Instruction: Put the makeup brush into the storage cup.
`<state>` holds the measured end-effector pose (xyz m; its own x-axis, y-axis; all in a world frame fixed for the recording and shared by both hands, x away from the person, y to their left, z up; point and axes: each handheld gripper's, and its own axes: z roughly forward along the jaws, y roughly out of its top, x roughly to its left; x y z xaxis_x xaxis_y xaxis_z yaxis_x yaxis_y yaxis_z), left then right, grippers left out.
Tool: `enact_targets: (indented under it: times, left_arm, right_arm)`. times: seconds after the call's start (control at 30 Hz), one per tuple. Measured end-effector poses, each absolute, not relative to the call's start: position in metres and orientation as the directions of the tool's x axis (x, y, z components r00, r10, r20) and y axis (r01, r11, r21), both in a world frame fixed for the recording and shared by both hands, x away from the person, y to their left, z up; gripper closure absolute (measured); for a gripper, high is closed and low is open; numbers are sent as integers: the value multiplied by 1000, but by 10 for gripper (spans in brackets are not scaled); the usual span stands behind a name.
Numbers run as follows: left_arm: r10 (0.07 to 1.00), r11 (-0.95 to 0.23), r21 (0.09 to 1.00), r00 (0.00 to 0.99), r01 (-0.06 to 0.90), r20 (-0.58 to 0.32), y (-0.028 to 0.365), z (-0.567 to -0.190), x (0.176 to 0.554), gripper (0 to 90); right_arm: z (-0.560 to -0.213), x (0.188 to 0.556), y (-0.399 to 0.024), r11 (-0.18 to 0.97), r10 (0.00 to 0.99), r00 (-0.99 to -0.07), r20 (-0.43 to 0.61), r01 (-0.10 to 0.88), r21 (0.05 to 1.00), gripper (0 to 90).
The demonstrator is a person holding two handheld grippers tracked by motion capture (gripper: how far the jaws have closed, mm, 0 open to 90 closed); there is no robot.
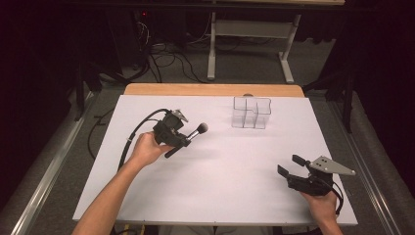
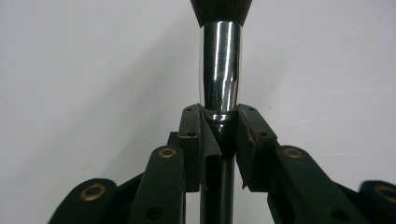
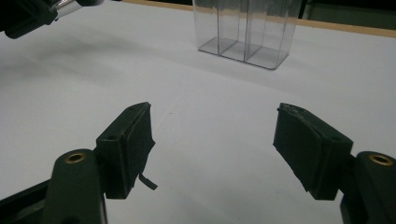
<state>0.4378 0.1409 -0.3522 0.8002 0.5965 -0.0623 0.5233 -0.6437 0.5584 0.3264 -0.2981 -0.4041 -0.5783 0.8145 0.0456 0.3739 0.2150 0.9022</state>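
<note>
Left gripper (image 1: pixel 188 140) first: I've got its jaws pinched tight on a makeup brush (image 1: pixel 196 131), clamped right where the chrome ferrule meets the black handle. In the left gripper view the brush (image 2: pixel 220 65) runs straight up between the two pads (image 2: pixel 205 135), dark bristles at the top edge, handle dropping down between the linkage. From above, the brush is lifted off the white table (image 1: pixel 215 166), bristle head pointing toward the right and far side, with my left hand (image 1: pixel 147 148) wrapped round the grip.

Right gripper (image 1: pixel 290 165) now: jaws spread wide, nothing between them. In its own view the right gripper (image 3: pixel 212 140) looks across bare white tabletop, both pads clear, a small torn flap hanging off the left pad (image 3: pixel 135 144). My right hand (image 1: pixel 320 200) holds it near the table's near right corner, well apart from the left.

Count: one brush, two grippers, one clear plastic organizer (image 1: pixel 251 112) standing upright toward the far side. The organizer (image 3: pixel 247 28) shows several open compartments; I can't count them for certain. No brands, labels or writing that I can read anywhere.
</note>
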Motion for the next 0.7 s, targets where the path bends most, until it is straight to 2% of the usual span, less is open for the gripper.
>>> enact_targets:
  times: [0.7]
  left_arm:
    - [594,-546,671,797,501,-112,147,-354,402,731]
  right_arm:
    - [-405,326,-296,225,812,-583,39,374,900,297]
